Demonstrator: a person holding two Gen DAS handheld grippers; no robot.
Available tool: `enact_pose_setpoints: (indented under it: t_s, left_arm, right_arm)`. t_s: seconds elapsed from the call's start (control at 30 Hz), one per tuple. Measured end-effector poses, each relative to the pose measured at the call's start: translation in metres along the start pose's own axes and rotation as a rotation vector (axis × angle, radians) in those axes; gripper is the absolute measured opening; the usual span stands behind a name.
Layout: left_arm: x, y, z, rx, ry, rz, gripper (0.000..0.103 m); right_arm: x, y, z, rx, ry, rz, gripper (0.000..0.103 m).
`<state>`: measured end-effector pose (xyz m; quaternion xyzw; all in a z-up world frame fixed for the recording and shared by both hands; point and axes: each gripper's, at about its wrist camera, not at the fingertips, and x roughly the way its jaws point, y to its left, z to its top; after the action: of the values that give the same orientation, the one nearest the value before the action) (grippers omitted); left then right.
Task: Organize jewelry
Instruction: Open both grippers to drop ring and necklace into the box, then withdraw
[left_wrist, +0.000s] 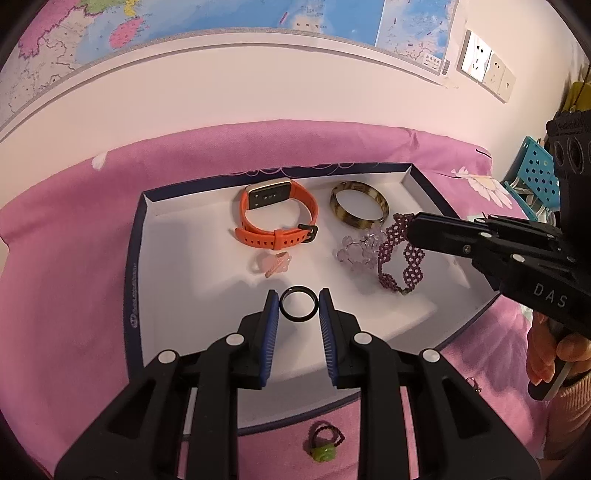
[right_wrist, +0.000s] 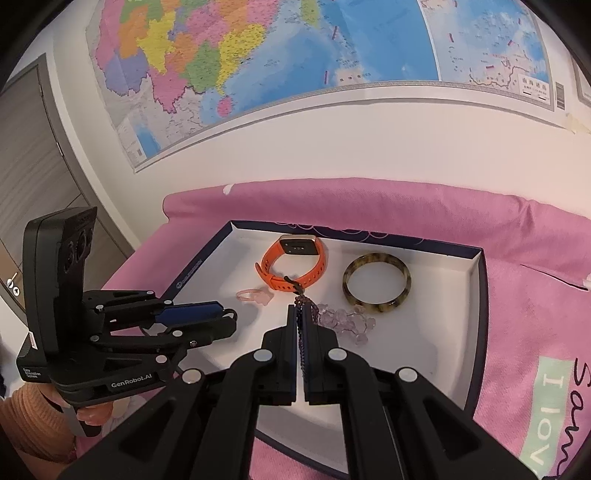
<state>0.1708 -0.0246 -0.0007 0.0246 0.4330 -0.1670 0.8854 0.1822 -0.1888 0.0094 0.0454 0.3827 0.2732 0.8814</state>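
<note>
The white tray (left_wrist: 177, 258) lies on a pink cloth (left_wrist: 74, 258), and every piece is placed against it. Inside, near its front edge, the left hand-held gripper (left_wrist: 298, 306) has its blue pads apart, flanking a black ring (left_wrist: 298, 307) without visibly pressing it. Toward the tray's right side, the right hand-held gripper (right_wrist: 300, 321) is clamped on a purple beaded bracelet (left_wrist: 400, 254), part of which drapes beside a clear crystal bracelet (left_wrist: 356, 251). At the back of the tray sit an orange watch (left_wrist: 277, 218) and a tortoiseshell bangle (left_wrist: 359, 205); a pink ring (left_wrist: 271, 264) lies mid-tray. A green ring (left_wrist: 324, 443) waits outside, just past the front edge. The bracelet is best lowered slowly onto bare tray floor, clear of the crystal beads, so strands don't tangle; the left pads should open fully before backing off.
</note>
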Motion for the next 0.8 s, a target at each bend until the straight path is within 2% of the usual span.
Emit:
enact_pose_setpoints:
  t_s: [0.63, 0.8]
  left_arm:
    - [0.03, -0.003, 0.008, 0.008, 0.048, 0.029, 0.023]
    - [0.032, -0.005, 0.009, 0.012, 0.042, 0.031, 0.023]
  right_arm:
    - [0.024, -0.023, 0.002, 0.066, 0.037, -0.035, 0.001]
    - [0.028, -0.028, 0.0, 0.086, 0.046, -0.043, 0.005]
